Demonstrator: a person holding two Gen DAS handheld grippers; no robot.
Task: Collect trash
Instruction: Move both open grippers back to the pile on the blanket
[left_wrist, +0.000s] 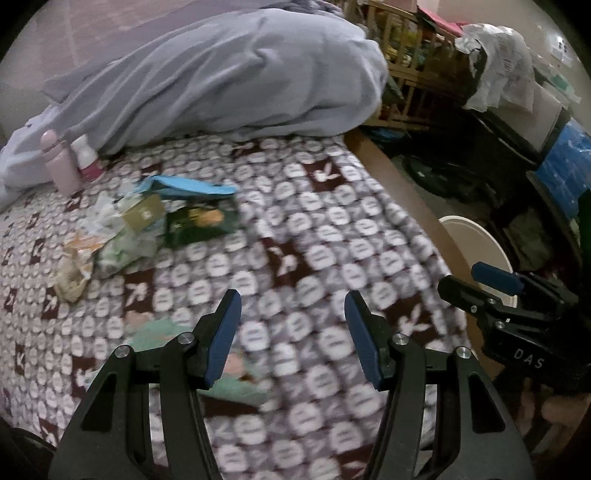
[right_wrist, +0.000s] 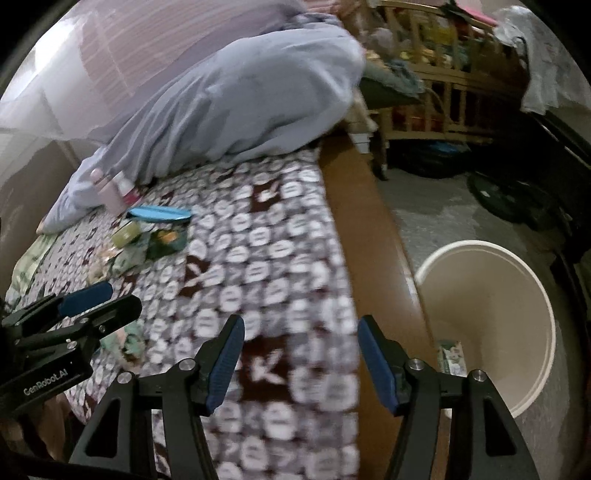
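both claws empty, jaws apart: left claw (left_wrist: 290, 339), right claw (right_wrist: 301, 363). next: reach trash pile (left_wrist: 122, 229) mid-left, then bin (right_wrist: 517, 402) lower right.

Bedspread (left_wrist: 332, 229): maroon, white oval and rabbit motifs. Duvet (left_wrist: 236, 74): pale blue-grey. Bin (right_wrist: 509, 295): cream. Bottle (left_wrist: 61, 162): pink. Pouch (left_wrist: 192, 186): bright blue. Packet (left_wrist: 201, 221): dark green, orange print.

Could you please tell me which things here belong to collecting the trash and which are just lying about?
For the job: wrapper pile, green packet, small box, bin, both open claws, left and right.

Lying about: duvet, pink bottle, blue case, crib.
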